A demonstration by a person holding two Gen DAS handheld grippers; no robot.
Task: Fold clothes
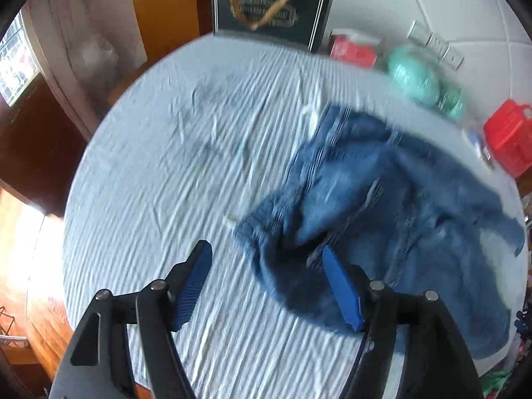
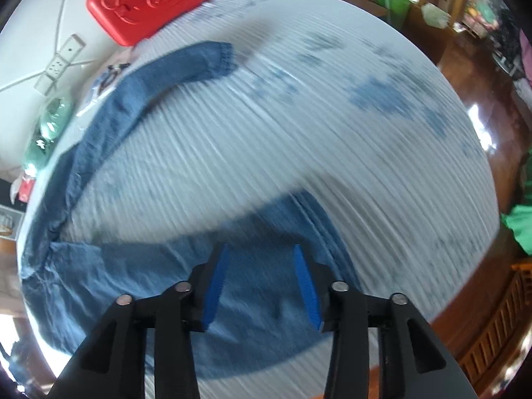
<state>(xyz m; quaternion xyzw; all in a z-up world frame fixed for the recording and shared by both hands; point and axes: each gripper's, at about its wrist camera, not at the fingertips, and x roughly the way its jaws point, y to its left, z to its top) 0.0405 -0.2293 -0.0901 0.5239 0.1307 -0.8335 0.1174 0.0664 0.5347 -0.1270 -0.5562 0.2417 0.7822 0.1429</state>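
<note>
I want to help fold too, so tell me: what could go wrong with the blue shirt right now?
1. The denim shirt lies crumpled, so the open left tongs might pinch several layers at once and fold it lumpy.
2. A sleeve stretches toward the red box and green bottles; pulling the shirt could possibly drag or knock them.
3. The shirt's hem lies near the table edge under the open right tongs, so it might slide off.

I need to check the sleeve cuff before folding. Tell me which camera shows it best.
The right wrist view: the denim shirt stretches one sleeve out across the table, and its cuff lies flat and unobstructed near the red case. The left wrist view shows the shirt crumpled and blurred, with no cuff clearly distinguishable.
</note>
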